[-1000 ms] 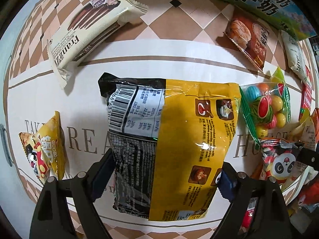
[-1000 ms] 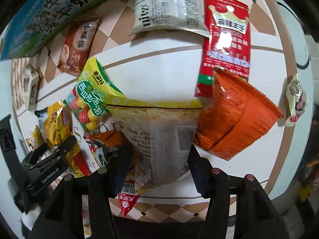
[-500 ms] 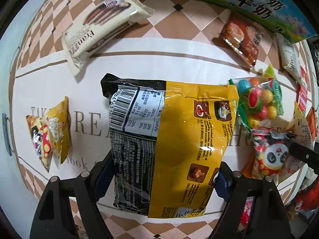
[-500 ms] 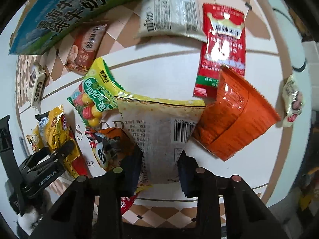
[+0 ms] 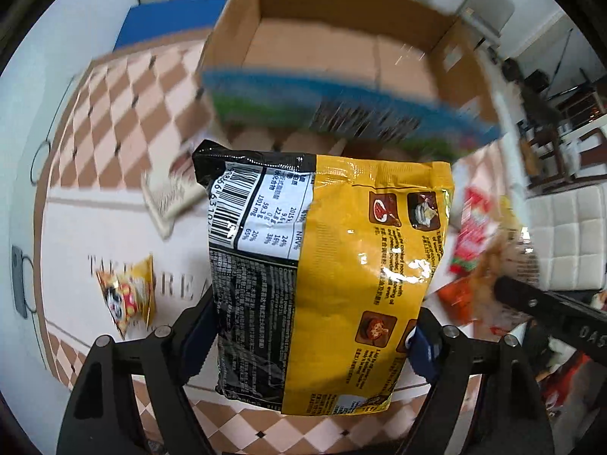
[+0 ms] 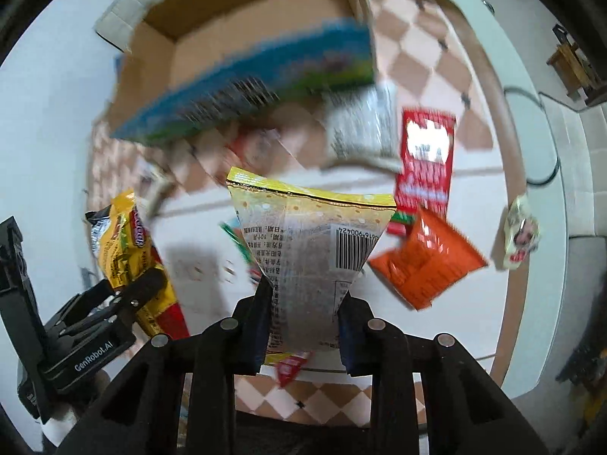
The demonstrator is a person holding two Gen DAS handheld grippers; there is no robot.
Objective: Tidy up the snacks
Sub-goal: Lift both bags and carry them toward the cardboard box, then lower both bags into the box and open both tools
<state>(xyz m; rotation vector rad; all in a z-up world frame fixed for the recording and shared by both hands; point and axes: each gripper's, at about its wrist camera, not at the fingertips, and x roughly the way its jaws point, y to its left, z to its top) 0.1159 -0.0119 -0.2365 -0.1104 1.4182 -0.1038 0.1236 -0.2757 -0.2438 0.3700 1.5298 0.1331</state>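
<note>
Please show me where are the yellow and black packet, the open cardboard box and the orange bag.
yellow and black packet (image 5: 341, 265): left wrist view, on its yellow back panel.
open cardboard box (image 5: 322, 53): left wrist view, on its inside floor.
orange bag (image 6: 428, 261): right wrist view, on its printed face.

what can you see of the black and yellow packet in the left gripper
The black and yellow packet is a glossy, crinkled plastic pouch shown from the back: black side with barcode, white nutrition table and fine print, yellow side with cooking pictures. It hangs upright and lifted off the table, pinched at both edges by the left gripper, sealed top edge toward the cardboard box.
</note>
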